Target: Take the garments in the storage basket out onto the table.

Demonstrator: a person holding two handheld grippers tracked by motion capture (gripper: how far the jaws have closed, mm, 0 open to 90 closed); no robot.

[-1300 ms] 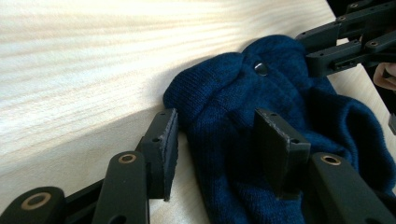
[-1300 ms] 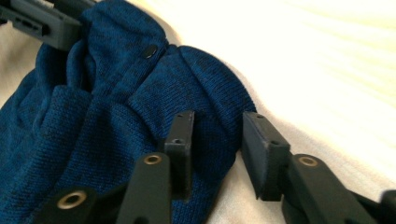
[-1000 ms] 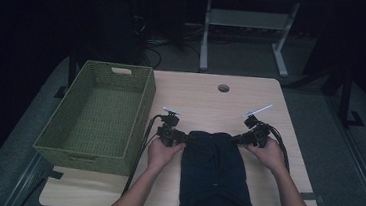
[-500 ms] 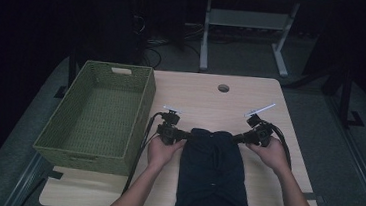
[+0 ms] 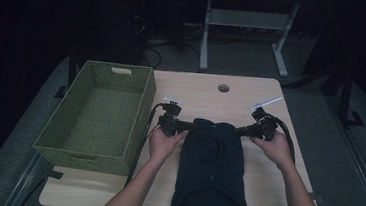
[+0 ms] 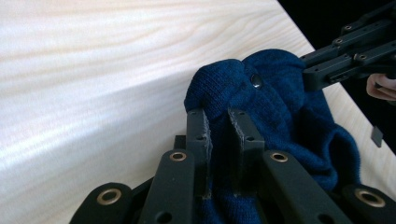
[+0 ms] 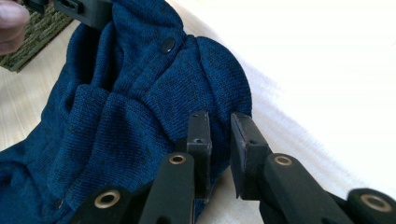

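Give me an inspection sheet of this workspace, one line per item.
Surface: pale wood table, round hole near far edge.
Job's things: dark blue knit garment, buttoned, lying lengthwise at the near middle.
Clutter: green woven basket at left, nothing seen inside.
Grippers: left gripper and right gripper each pinch a far corner of the garment.
Cables: black leads trail from the grippers.
Surroundings: dark room, metal frame behind.

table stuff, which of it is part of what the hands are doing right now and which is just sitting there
In the job:
- blue knit garment, gripped at its far end
- left tool, shut on the knit
- right tool, shut on the knit

Just lying about:
- green woven basket, left of the garment, nothing in it
- round hole in the table
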